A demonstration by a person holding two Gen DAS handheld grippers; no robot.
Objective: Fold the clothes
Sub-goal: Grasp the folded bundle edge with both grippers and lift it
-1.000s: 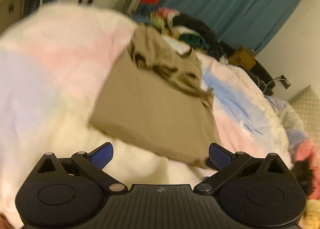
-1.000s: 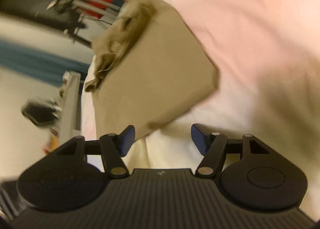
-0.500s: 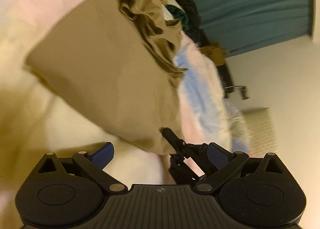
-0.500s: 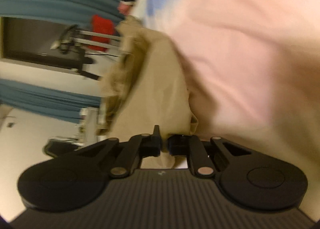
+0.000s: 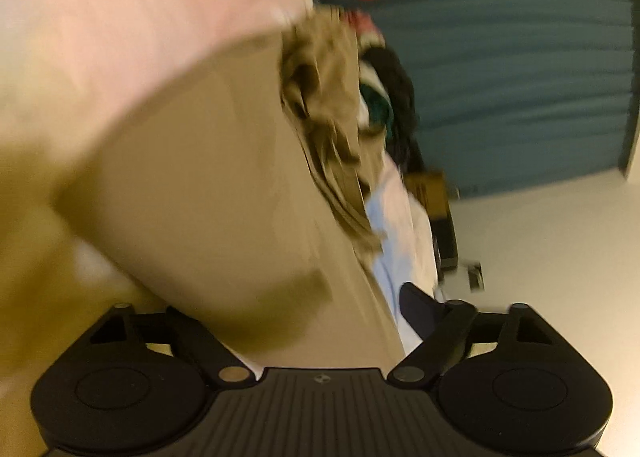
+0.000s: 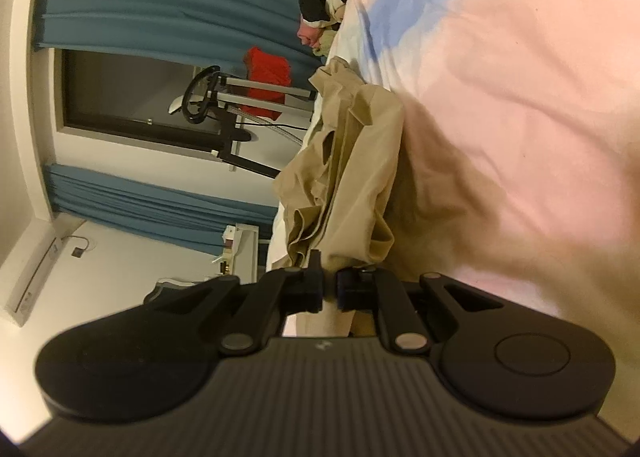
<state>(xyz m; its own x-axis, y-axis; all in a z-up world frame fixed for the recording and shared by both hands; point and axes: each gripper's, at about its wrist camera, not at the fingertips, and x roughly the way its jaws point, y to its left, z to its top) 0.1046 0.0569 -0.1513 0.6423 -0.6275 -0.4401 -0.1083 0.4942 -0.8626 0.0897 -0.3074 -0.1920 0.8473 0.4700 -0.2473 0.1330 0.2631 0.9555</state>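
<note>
- Right wrist view: right gripper (image 6: 329,289) fingers clenched on the tan garment (image 6: 356,177) edge, beside the pink bedspread (image 6: 520,77).
- Left gripper (image 5: 320,321) fingers spread apart, garment (image 5: 208,197) lying between them.

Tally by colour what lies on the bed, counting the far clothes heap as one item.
Tan: 1, the garment clamped by the right gripper
Mixed dark: 1, the clothes heap at the far end
Total: 2, on the pastel bedspread
</note>
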